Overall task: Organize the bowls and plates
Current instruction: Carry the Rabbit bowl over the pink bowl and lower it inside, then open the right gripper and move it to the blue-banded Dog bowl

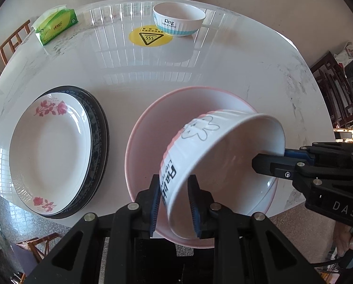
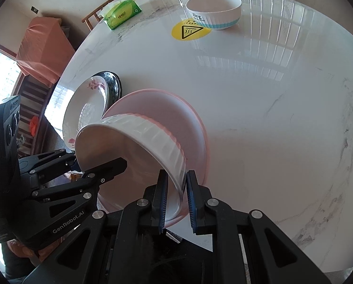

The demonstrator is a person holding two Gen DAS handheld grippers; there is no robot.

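both my grippers pinch the ribbed white bowl point(image 1: 221, 146) by its rim: left gripper point(image 1: 175, 209) nearly closed on the near edge, right gripper point(image 2: 175, 200) clamped on the opposite edge. i hold it tilted over the pink bowl point(image 1: 152, 127) on the table point(image 1: 200, 71), beside stacked plates point(image 1: 55, 151).

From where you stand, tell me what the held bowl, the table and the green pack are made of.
Held bowl: likely glazed ceramic; glossy white, ribbed wall, printed drawing.
Table: probably polished marble or a stone look-alike; grey veins, mirror-like window reflections.
Green pack: thin plastic film around paper tissues, seemingly; shiny wrinkled wrap, white sheet at its top.
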